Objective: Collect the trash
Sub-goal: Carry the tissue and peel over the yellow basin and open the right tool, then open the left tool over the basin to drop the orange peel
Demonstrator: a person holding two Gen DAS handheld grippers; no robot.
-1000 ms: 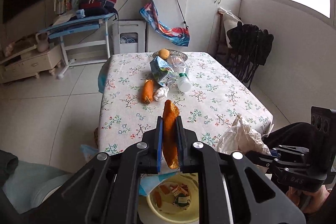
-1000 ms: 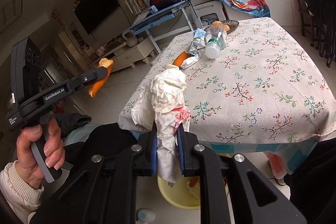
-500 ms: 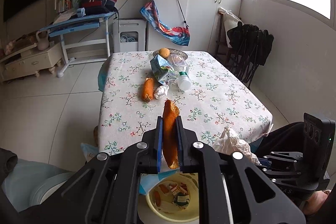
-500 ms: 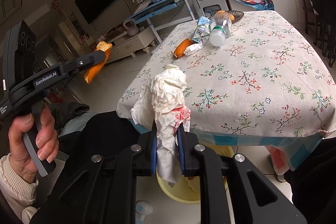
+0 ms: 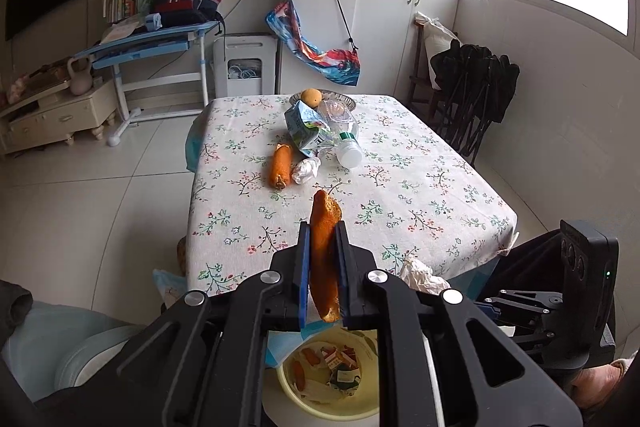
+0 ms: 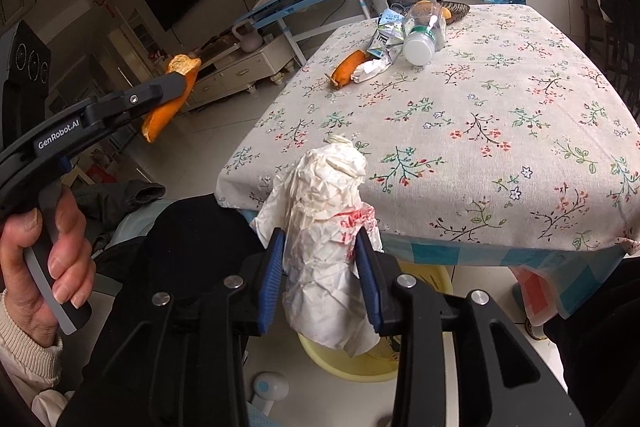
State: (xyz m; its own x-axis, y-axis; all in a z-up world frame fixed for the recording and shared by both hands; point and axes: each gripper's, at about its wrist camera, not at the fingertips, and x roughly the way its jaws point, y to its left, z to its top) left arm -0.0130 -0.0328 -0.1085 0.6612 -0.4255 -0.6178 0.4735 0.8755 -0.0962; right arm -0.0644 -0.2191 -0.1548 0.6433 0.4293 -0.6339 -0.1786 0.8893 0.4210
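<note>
Crumpled white paper, stained red on one side, fills the nearest part of the right wrist view: a wad of tissue [image 6: 326, 247] clamped between the blue-padded right tongs [image 6: 320, 281]. Directly beneath it sits a pale yellow plastic bin [image 6: 352, 363] on the floor at the near edge of the worktop. In the left wrist view, the left tongs [image 5: 322, 277] are closed on a long strip of orange peel [image 5: 325, 255], rough and curled, held upright above the same bin [image 5: 296, 401], which already contains orange scraps and small wrappers.

By the look of it, the collecting is partly done: two pieces are held over the bin and not yet dropped, and several remain on the worktop.

Further away, the worktop [image 5: 420, 195] is a rectangular table under a cream cloth printed with small flowering sprigs. Near its far half lies a cluster of rubbish: another piece of orange peel [image 5: 280, 167], tube-shaped; just beside it, a small ball of white tissue [image 5: 306, 169]; then a crushed green and white carton [image 5: 306, 127]; and a clear plastic bottle [image 5: 342, 131] lying on its side with its white cap toward the camera. At the far edge, a shallow dish [image 5: 344, 102] holds a round orange fruit [image 5: 311, 96].
</note>
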